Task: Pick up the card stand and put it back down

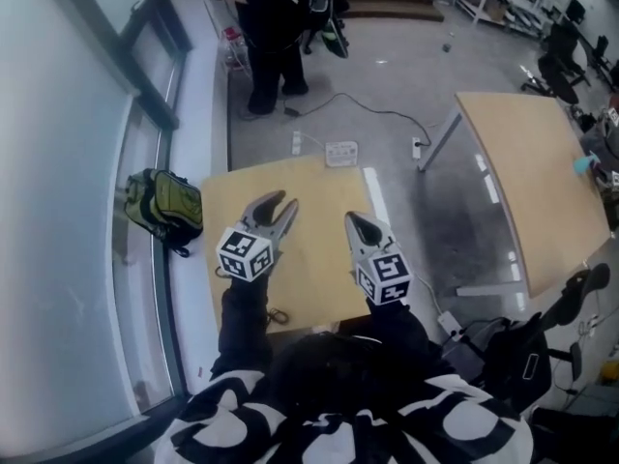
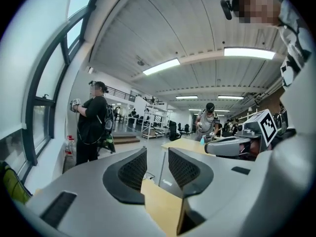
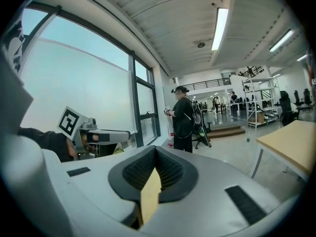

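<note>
Left fingers (image 2: 132,172) stand apart, with a clear gap between the ribbed pads. Nothing is in that gap, only a strip of the pale wooden surface (image 1: 319,201) showing beyond. Right fingers (image 3: 170,171) are pressed together tip to tip, and nothing is pinched there either. Both empty!

Moving outward, the left gripper (image 1: 281,204) and right gripper (image 1: 357,220) hang side by side above the surface. They point away from the person, close to level, with their marker cubes turned up toward the head camera.

And the card stand? No view shows it for certain. One small dark thing (image 1: 278,314) sits at the near edge, just beside the left sleeve, too small to name. Off to the left a green backpack (image 1: 162,206) lies by the window, and another person (image 1: 274,37) stands further off.

This fits two readings: grippers poised ahead of a reach, or grippers raised clear with the stand already set down. Either way, I'd judge good form to be the same. Keep both grippers high and clear of the surface so nothing gets nudged.
</note>
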Action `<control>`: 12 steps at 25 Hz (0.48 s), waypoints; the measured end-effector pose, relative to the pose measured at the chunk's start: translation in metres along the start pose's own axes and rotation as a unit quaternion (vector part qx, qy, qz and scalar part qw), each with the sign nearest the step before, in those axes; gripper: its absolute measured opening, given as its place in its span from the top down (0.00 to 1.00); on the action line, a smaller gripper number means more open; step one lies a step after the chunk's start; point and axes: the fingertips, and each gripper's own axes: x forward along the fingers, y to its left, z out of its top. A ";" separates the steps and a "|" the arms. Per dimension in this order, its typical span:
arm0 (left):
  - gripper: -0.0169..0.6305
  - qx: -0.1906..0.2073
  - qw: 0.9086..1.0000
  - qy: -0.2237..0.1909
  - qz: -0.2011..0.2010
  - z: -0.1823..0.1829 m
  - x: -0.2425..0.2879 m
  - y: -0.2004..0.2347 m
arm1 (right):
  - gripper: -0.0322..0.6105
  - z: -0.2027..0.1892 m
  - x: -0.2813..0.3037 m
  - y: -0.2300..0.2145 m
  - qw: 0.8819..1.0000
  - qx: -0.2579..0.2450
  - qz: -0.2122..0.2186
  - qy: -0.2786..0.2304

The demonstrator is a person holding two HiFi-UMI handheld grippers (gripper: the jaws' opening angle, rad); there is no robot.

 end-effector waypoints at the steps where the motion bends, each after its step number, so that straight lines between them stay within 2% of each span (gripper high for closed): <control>1: 0.75 0.003 1.000 -0.006 0.011 0.004 -0.008 -0.005 | 0.92 0.004 -0.003 0.002 1.000 -0.001 -0.003 -0.008; 3: 0.75 0.011 0.999 -0.020 0.037 0.013 -0.022 -0.012 | 0.92 0.011 -0.010 0.006 1.000 0.000 -0.011 -0.023; 6: 0.86 0.029 0.996 -0.033 0.075 0.026 -0.037 -0.022 | 0.92 0.019 -0.018 0.010 0.999 -0.003 -0.022 -0.037; 12: 0.96 0.052 0.993 -0.047 0.091 0.035 -0.042 -0.062 | 0.92 0.028 -0.032 0.019 0.998 -0.017 -0.042 -0.049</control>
